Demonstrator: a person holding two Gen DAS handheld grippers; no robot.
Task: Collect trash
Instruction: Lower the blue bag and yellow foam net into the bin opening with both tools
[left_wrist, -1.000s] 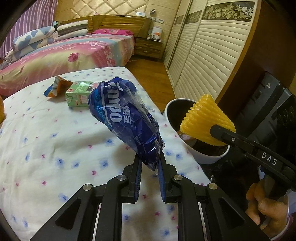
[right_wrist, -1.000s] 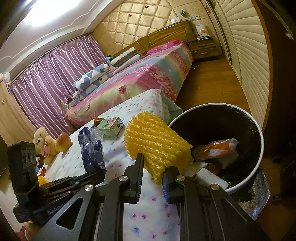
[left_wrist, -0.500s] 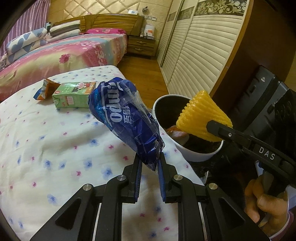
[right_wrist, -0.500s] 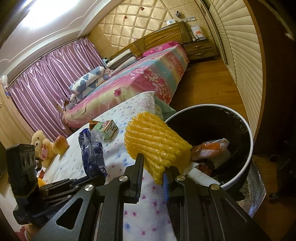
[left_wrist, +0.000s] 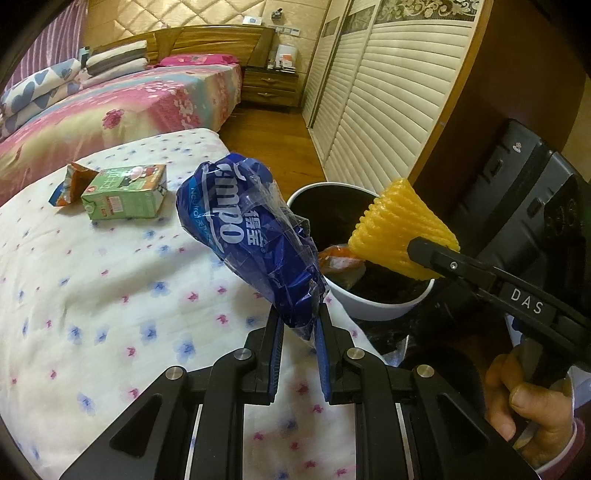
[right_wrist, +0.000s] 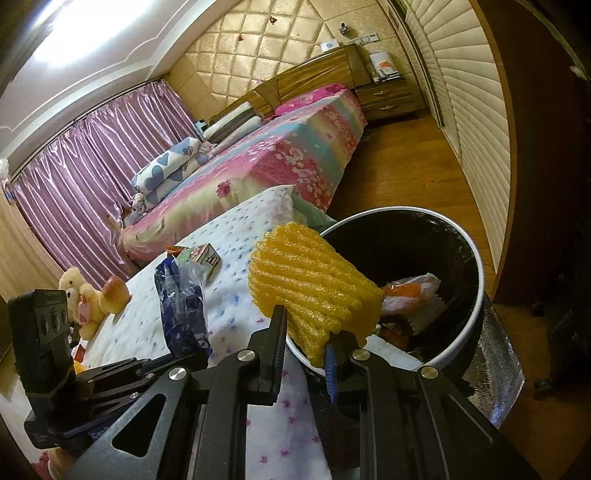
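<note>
The yellow foam fruit net (right_wrist: 310, 284) is pinched by its lower edge in the right gripper (right_wrist: 304, 354), fanning up and away from the jaws – it hangs over the near rim of the white trash bin (right_wrist: 476, 295), which already holds an orange wrapper (right_wrist: 410, 291) and other scraps. The bin's open mouth lies just ahead and to the right of the net, so the right hand looks nearer to a drop. The left gripper (left_wrist: 299, 332) is clamped on the tail of a crumpled blue plastic wrapper (left_wrist: 247, 236), its long axis slanting up and left, over the flowered bedspread (left_wrist: 92, 295) with the bin to its right. Farther left on the bedspread lie a green carton (left_wrist: 125, 197) and a torn orange packet (left_wrist: 68, 182).
</note>
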